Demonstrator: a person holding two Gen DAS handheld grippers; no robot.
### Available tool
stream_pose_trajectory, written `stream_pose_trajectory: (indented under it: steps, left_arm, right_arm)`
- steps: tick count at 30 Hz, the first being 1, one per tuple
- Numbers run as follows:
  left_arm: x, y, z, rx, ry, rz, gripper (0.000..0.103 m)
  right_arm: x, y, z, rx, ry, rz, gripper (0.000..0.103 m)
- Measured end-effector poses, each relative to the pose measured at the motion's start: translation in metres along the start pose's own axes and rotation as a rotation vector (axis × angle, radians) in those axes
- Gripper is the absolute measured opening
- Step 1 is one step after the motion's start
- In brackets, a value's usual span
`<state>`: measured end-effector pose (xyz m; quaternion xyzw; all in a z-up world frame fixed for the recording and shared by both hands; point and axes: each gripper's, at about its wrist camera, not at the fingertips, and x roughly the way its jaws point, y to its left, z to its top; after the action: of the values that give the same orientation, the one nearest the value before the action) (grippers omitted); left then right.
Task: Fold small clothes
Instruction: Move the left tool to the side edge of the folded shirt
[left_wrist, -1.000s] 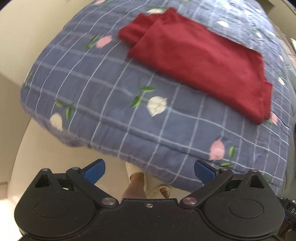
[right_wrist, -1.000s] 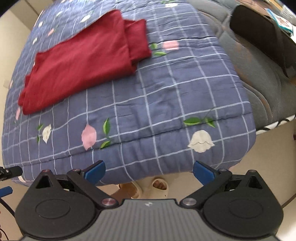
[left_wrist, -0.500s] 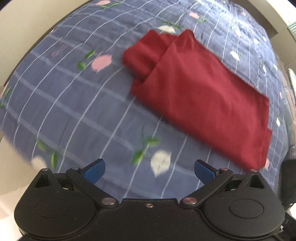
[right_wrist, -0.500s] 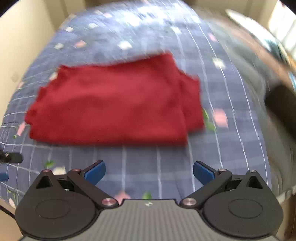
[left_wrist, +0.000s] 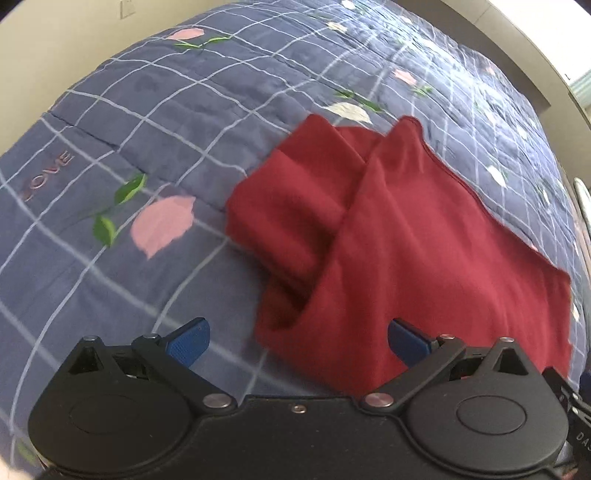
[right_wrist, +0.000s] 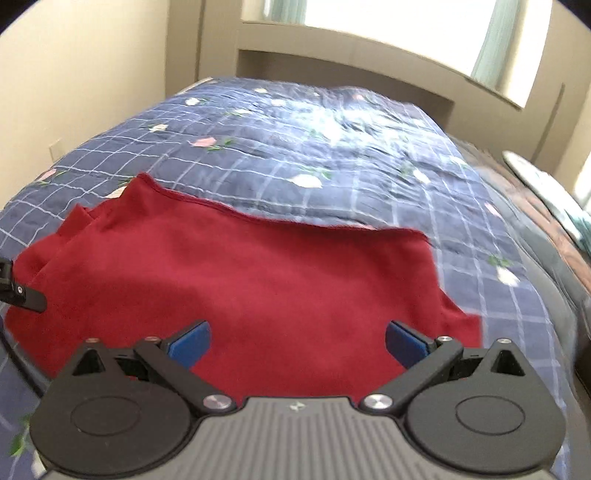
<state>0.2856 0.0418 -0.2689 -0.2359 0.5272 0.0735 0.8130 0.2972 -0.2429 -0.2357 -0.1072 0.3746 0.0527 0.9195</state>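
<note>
A dark red garment (left_wrist: 399, 243) lies folded lengthwise on the blue checked floral quilt (left_wrist: 177, 110), its folded sleeves bunched at the left end. My left gripper (left_wrist: 297, 338) is open and empty, just above the garment's near left corner. In the right wrist view the garment (right_wrist: 258, 273) fills the middle. My right gripper (right_wrist: 297, 338) is open and empty, low over the garment's near edge toward its right end. The tip of the left gripper (right_wrist: 18, 291) shows at that view's left edge.
The quilt (right_wrist: 332, 140) covers a bed that runs to a headboard (right_wrist: 332, 55) under a window. A grey blanket (right_wrist: 554, 221) lies along the bed's right side. A beige wall (left_wrist: 55, 44) stands to the left.
Both grippers have moved from beyond the foot of the bed in over the quilt and down close to the red garment. Both stay open. The garment has not moved.
</note>
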Motion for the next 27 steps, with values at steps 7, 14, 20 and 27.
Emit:
stream_pose_trajectory:
  steps: [7, 14, 20, 27]
  left_arm:
    - [0.02, 0.003, 0.015, -0.001, -0.066, -0.016, 0.102]
    - [0.023, -0.001, 0.017, 0.002, -0.111, -0.027, 0.102]
    - [0.026, -0.006, 0.013, 0.031, -0.119, -0.027, 0.102]
    - [0.022, -0.003, 0.011, 0.001, -0.105, -0.089, 0.102]
  right_arm:
    - [0.038, 0.02, -0.011, -0.065, -0.051, 0.044, 0.103]
    - [0.049, 0.025, -0.037, -0.012, -0.076, 0.045, 0.103]
    - [0.047, 0.025, -0.048, 0.0, -0.134, 0.039, 0.103]
    - [0.045, 0.022, -0.05, 0.011, -0.141, 0.056, 0.103]
